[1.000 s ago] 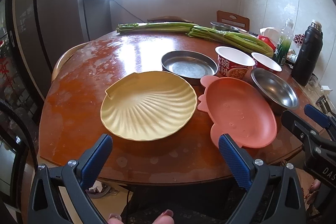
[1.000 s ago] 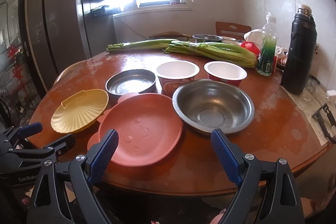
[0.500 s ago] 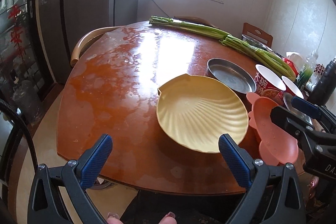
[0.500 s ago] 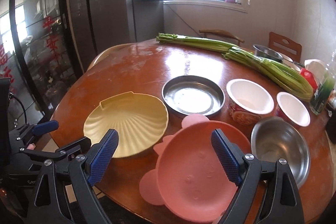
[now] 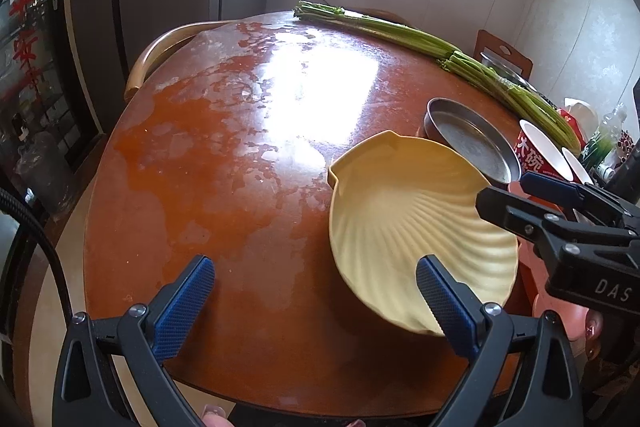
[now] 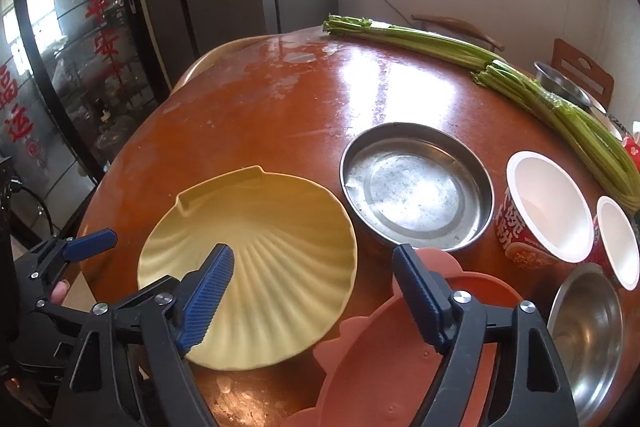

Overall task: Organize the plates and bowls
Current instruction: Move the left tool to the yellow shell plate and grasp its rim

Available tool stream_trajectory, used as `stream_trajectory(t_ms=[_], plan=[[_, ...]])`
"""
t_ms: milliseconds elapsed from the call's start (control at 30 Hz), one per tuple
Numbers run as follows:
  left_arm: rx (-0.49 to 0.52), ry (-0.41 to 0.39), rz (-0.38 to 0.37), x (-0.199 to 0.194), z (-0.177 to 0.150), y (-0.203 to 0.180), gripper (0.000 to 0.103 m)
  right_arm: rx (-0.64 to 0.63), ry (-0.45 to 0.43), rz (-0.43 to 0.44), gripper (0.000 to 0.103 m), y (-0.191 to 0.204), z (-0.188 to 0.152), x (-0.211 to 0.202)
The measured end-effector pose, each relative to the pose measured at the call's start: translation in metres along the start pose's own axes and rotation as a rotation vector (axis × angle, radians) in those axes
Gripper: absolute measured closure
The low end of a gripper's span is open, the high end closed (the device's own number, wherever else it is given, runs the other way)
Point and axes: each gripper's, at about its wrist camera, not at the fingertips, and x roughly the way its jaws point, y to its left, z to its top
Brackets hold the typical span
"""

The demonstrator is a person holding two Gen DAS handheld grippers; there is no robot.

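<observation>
A yellow shell-shaped plate (image 5: pixel 416 235) lies near the table's front edge; it also shows in the right wrist view (image 6: pixel 260 259). To its right lies a pink plate (image 6: pixel 392 359). Behind them stand a flat steel pan (image 6: pixel 416 187), two white paper bowls (image 6: pixel 548 207) and a steel bowl (image 6: pixel 588 331). My left gripper (image 5: pixel 312 307) is open and empty at the front edge, left of the yellow plate. My right gripper (image 6: pixel 316 291) is open and empty, above the gap between the yellow and pink plates.
Long green stalks (image 6: pixel 500 71) lie across the back of the round brown table (image 5: pixel 240 131). A chair back (image 5: pixel 160 55) stands at the far left edge. Bottles and packets (image 5: pixel 600 143) crowd the far right. Dark cabinets (image 6: pixel 100 39) stand to the left.
Both grippers have swung left. The right gripper has moved forward over the near edges of the yellow and pink plates. Both stay open. The dishes have not moved.
</observation>
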Motion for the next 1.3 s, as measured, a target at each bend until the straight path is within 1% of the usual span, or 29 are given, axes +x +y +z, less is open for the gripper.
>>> stream_trajectory(t_ms=[33, 167, 267, 333, 400, 433, 533, 567, 667, 733, 867, 900, 933, 967, 1200, 1300], plan=[[-0.001, 0.002, -0.002, 0.001, 0.001, 0.001, 0.002, -0.008, 0.016, -0.007, 0.033, 0.001, 0.002, 0.005], [-0.002, 0.011, -0.009, 0.005, 0.004, -0.001, 0.002, -0.010, 0.033, -0.010, 0.034, 0.000, 0.005, 0.016], [0.001, 0.021, -0.022, 0.008, 0.005, -0.004, 0.002, 0.005, 0.054, 0.015, 0.037, -0.003, 0.007, 0.023], [0.003, 0.022, -0.021, 0.009, 0.005, -0.005, 0.002, -0.002, 0.066, 0.014, 0.047, -0.002, 0.006, 0.026], [-0.005, 0.018, -0.027, 0.008, 0.006, -0.004, 0.003, -0.009, 0.074, 0.019, 0.049, -0.002, 0.005, 0.029], [-0.009, 0.016, -0.029, 0.008, 0.007, -0.003, 0.003, -0.005, 0.083, 0.023, 0.052, -0.002, 0.004, 0.031], [-0.007, 0.007, -0.018, 0.008, 0.008, -0.003, 0.011, 0.000, 0.079, 0.038, 0.052, -0.003, 0.003, 0.030], [-0.007, 0.007, -0.017, 0.008, 0.008, -0.003, 0.016, 0.000, 0.079, 0.042, 0.053, -0.003, 0.003, 0.030], [-0.016, 0.010, -0.060, 0.007, 0.010, -0.002, 0.030, -0.009, 0.078, 0.051, 0.053, -0.002, 0.001, 0.029], [-0.021, 0.015, -0.083, 0.007, 0.012, -0.002, 0.032, -0.015, 0.076, 0.060, 0.053, 0.001, 0.000, 0.028], [-0.015, 0.023, -0.105, 0.008, 0.013, -0.005, 0.039, -0.024, 0.072, 0.085, 0.053, 0.008, -0.001, 0.026], [-0.018, 0.026, -0.117, 0.008, 0.013, -0.005, 0.043, -0.021, 0.072, 0.084, 0.053, 0.009, -0.001, 0.025], [-0.019, 0.030, -0.128, 0.008, 0.014, -0.005, 0.044, -0.019, 0.071, 0.084, 0.053, 0.010, -0.002, 0.025], [-0.017, 0.032, -0.134, 0.008, 0.015, -0.006, 0.046, -0.017, 0.071, 0.086, 0.053, 0.010, -0.002, 0.025], [-0.015, 0.033, -0.146, 0.010, 0.026, 0.002, 0.046, 0.012, 0.061, 0.095, 0.053, 0.012, -0.003, 0.023], [-0.013, 0.031, -0.164, 0.009, 0.033, 0.004, 0.046, 0.013, 0.045, 0.086, 0.053, 0.014, -0.002, 0.020]])
